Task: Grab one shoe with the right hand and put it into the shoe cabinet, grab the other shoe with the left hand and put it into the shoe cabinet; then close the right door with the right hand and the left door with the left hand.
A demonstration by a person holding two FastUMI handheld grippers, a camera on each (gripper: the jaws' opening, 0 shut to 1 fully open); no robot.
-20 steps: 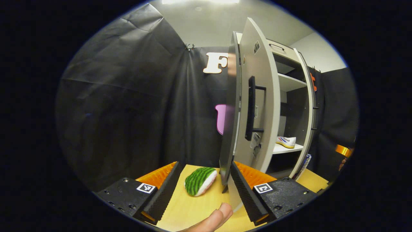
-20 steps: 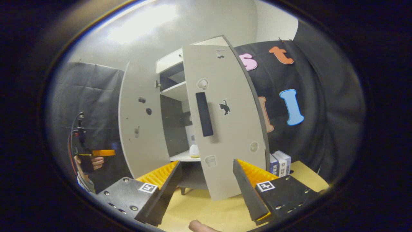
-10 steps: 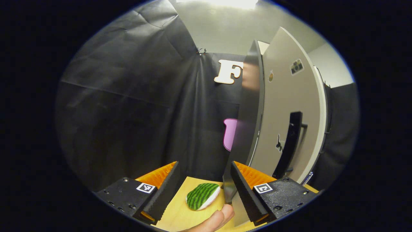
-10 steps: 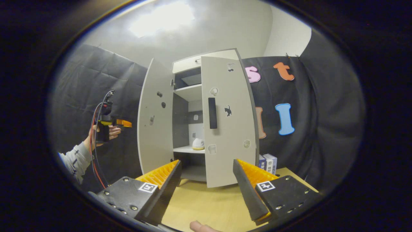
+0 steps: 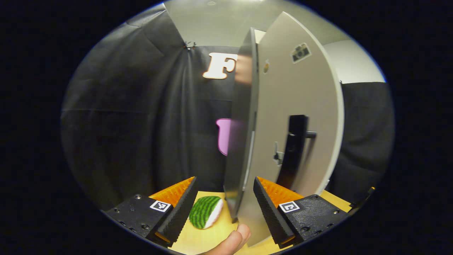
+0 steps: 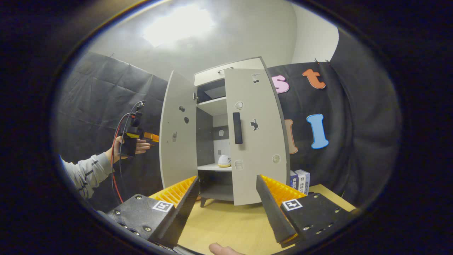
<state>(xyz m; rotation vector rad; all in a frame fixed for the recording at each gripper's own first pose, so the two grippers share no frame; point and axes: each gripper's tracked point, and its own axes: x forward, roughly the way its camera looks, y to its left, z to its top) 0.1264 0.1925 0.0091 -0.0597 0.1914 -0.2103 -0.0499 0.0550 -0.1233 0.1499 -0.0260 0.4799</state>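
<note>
In the right gripper view the white shoe cabinet (image 6: 212,72) stands on the table with both doors part open. One pale shoe (image 6: 224,161) sits on its lower shelf. The right door (image 6: 260,148) carries a black handle (image 6: 238,127). My right gripper (image 6: 226,198) is open and well back from it. A hand holds my left gripper (image 6: 150,136) against the outer side of the left door (image 6: 177,148). In the left gripper view the left gripper (image 5: 224,200) is open, and that door's near edge (image 5: 242,152) rises between its fingers. The door's outer face and black handle (image 5: 295,148) lie to the right.
A green striped, watermelon-like object (image 5: 205,211) lies on the yellow table (image 6: 230,226) left of the left door. Several books (image 6: 300,177) stand to the right of the cabinet. A grey sleeve (image 6: 86,173) reaches in from the left.
My right gripper has drawn back from the right door, so the cabinet looks smaller. The left gripper has swung round to the left door's outer face, which now hides the shelves.
</note>
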